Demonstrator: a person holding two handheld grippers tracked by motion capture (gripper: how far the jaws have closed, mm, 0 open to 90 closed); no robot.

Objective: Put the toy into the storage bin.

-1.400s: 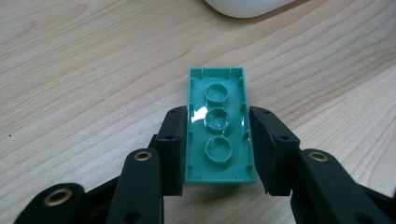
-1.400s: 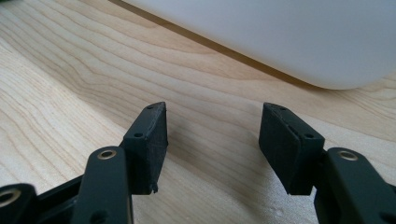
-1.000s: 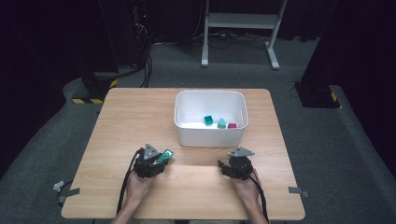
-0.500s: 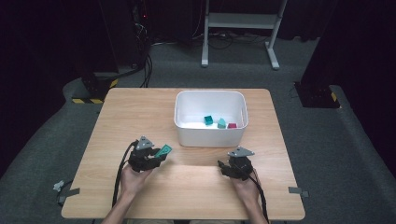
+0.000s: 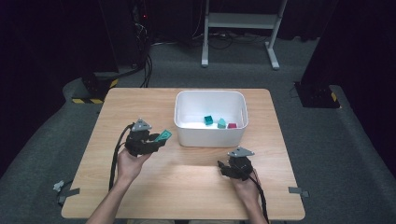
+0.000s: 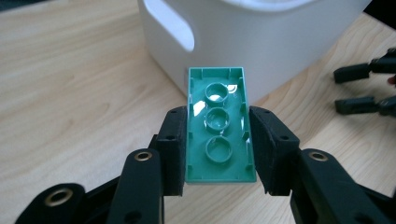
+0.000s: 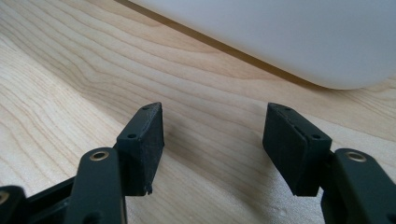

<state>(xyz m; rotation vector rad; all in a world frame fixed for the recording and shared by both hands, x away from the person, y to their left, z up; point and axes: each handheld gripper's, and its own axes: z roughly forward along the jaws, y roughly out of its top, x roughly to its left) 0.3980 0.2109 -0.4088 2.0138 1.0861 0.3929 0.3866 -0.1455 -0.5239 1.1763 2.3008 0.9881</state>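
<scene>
The green brick (image 6: 219, 128) in my left gripper (image 6: 219, 154) is a flat, oblong piece of glossy plastic, turned so its hollow underside faces the camera: three round tubes in a row inside a thin raised rim. My two black pads clamp its long edges, and it hangs above the wooden table (image 6: 70, 93), just short of the white bin (image 6: 261, 42).

From the high view the same brick (image 5: 163, 136) is only a small green sliver sticking out of the left gripper (image 5: 156, 140) toward the bin's (image 5: 210, 135) near left corner; the underside tubes cannot be made out there. That view does show what the left gripper view cannot: inside the bin lie two teal blocks (image 5: 208, 120) and a small red block (image 5: 232, 125).

My right gripper (image 5: 223, 167) rests low near the table's front right. In the right gripper view its jaws stand apart with bare wood between them and have just been opening further; the bin's wall (image 7: 289, 37) curves close ahead.
</scene>
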